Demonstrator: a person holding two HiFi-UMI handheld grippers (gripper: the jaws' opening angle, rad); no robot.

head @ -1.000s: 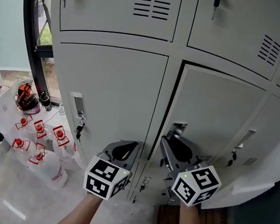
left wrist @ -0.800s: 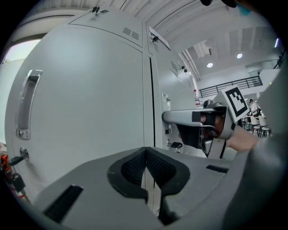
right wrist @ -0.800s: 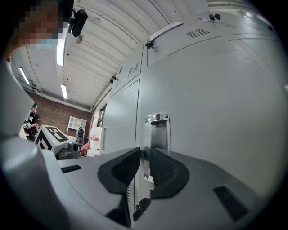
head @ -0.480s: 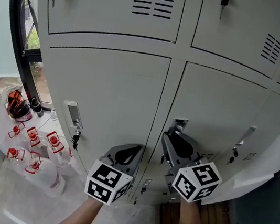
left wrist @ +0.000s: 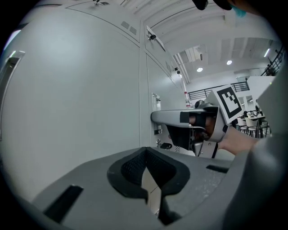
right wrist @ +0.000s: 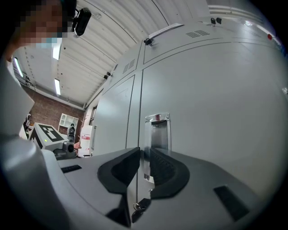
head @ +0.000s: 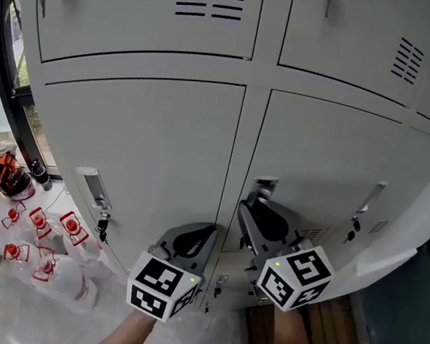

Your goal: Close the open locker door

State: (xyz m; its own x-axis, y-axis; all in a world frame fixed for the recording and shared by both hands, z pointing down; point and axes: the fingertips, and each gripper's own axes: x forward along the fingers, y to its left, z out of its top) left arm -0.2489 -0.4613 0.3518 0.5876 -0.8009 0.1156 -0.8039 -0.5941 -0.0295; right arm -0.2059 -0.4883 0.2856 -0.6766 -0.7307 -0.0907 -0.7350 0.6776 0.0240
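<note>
Lower right locker door (head: 322,169) sits flush in its frame in the head view, with no dark gap along the latch edge; whether the latch has caught cannot be told. Right gripper (head: 250,214) is hard up against that edge, at the recessed handle (right wrist: 157,130). Its jaws stand a narrow slit apart, with the seam and handle showing through and nothing pinched. Left gripper (head: 210,227) hangs low by the post between the doors, jaws pressed together at the tips and empty. Main risk: the door is only resting shut, so if the right gripper backs off, it could swing open again. Second: a jaw tip so near the handle lip may hook it on withdrawal and drag the door out. Third: the keys (right wrist: 139,205) dangling just under the jaws could snag on a downward exit.
</note>
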